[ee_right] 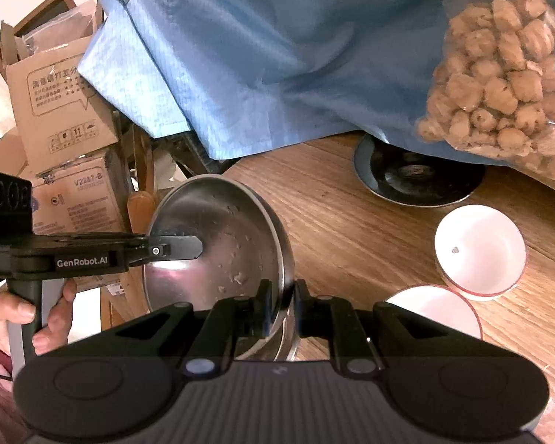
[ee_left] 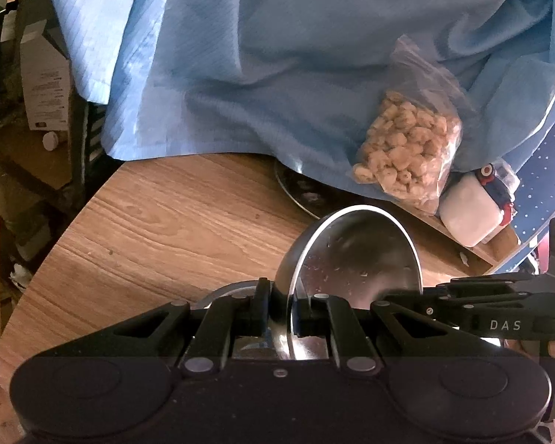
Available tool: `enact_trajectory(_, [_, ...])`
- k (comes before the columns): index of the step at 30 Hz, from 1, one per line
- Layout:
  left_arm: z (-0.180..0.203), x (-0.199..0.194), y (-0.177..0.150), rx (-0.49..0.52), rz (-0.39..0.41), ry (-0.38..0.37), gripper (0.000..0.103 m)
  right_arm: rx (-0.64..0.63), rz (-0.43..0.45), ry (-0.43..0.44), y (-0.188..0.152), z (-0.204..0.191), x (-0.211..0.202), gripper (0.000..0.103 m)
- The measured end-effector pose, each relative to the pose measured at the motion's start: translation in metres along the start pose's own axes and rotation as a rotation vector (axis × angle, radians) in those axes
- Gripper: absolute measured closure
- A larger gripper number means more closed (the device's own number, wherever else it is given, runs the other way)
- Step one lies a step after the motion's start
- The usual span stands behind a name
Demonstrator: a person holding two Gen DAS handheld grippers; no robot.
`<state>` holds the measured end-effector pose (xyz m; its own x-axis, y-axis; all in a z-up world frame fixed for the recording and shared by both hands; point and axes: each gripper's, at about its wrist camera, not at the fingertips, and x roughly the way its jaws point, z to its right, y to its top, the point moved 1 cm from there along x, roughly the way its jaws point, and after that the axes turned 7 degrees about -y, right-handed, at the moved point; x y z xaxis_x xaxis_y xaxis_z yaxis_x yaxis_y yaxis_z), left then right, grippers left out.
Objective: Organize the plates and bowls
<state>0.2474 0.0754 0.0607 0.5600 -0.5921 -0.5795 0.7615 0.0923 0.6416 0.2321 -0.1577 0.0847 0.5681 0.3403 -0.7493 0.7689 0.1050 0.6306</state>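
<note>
Warm dim light, glare on steel bowl rim, fisheye-bent edges, bkgd soft.

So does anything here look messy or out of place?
Yes. The steel bowl both grippers pinch by its rim is tipped on edge and flecked with crumbs. A blue cloth and a bag of snacks partly cover a metal plate.

"GenRobot.AI" on the left tool, "DAS" on the right tool, "V2287-B" on a carton.
</note>
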Motion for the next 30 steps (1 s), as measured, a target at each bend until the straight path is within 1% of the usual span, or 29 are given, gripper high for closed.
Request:
enact_trajectory(4, [0.009, 0.006, -0.002, 0.016, -0.013, -0.017, 0.092, 0.011, -0.002, -0.019, -0.005, 0.006, -0.008, 0.089])
enact_trajectory(11, [0.036, 0.018, -0.010, 0.066, -0.063, -0.055, 0.092, 0.048, -0.027, -0.055, -0.022, 0.022, -0.030, 0.089])
enact_trajectory(14, [0.050, 0.024, -0.020, 0.096, -0.103, -0.076, 0.091, 0.076, -0.053, -0.064, -0.037, 0.032, -0.043, 0.089])
enact_trajectory(18, [0.073, 0.037, -0.036, 0.135, -0.186, -0.111, 0.091, 0.130, -0.089, -0.081, -0.062, 0.048, -0.060, 0.089])
enact_trajectory(25, [0.110, 0.069, -0.067, 0.197, -0.310, -0.172, 0.091, 0.209, -0.149, -0.143, -0.109, 0.080, -0.084, 0.089])
enact_trajectory(30, [0.121, 0.091, -0.076, 0.196, -0.367, -0.183, 0.091, 0.264, -0.167, -0.151, -0.126, 0.102, -0.091, 0.089])
